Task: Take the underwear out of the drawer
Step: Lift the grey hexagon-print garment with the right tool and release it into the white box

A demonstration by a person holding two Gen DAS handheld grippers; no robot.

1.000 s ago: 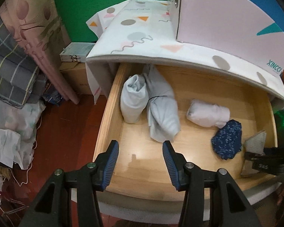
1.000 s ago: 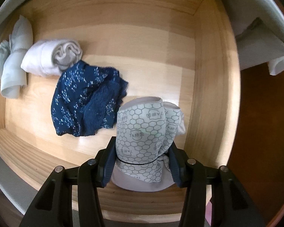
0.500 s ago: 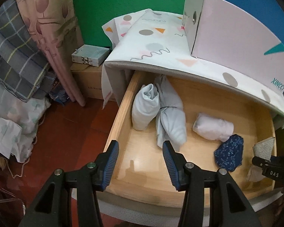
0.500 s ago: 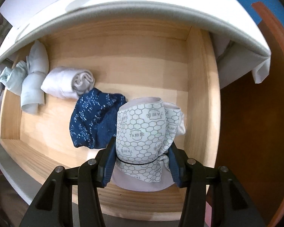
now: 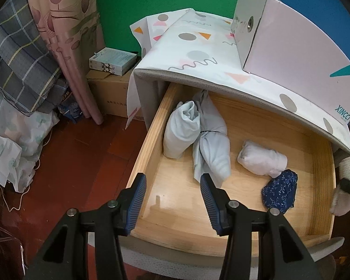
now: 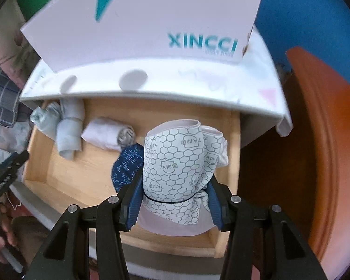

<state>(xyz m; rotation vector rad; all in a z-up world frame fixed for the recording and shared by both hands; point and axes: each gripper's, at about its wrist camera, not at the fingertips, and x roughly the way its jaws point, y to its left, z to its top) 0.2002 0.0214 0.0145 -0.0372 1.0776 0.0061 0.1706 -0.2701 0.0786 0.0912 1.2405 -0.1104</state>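
My right gripper (image 6: 173, 200) is shut on a rolled hexagon-print underwear bundle (image 6: 175, 163), bound by a black band, held well above the open wooden drawer (image 6: 46, 170). The same bundle shows at the right edge of the left wrist view (image 5: 348, 182). In the drawer lie a dark blue patterned underwear (image 5: 280, 192), a white roll (image 5: 262, 159) and two pale blue rolls (image 5: 212, 147). My left gripper (image 5: 172, 200) is open and empty above the drawer's front left corner.
A pink XINCCI box (image 5: 298, 46) sits on the patterned cabinet top (image 5: 193, 56). Cardboard boxes (image 5: 109, 88), a pink curtain (image 5: 67, 37) and piled bedding (image 5: 14, 107) stand to the left on the red floor. A round orange-brown wooden surface (image 6: 315, 163) lies to the right.
My right gripper has lifted the hexagon-print bundle up out of the drawer. My left gripper has pulled back and up, staying open.
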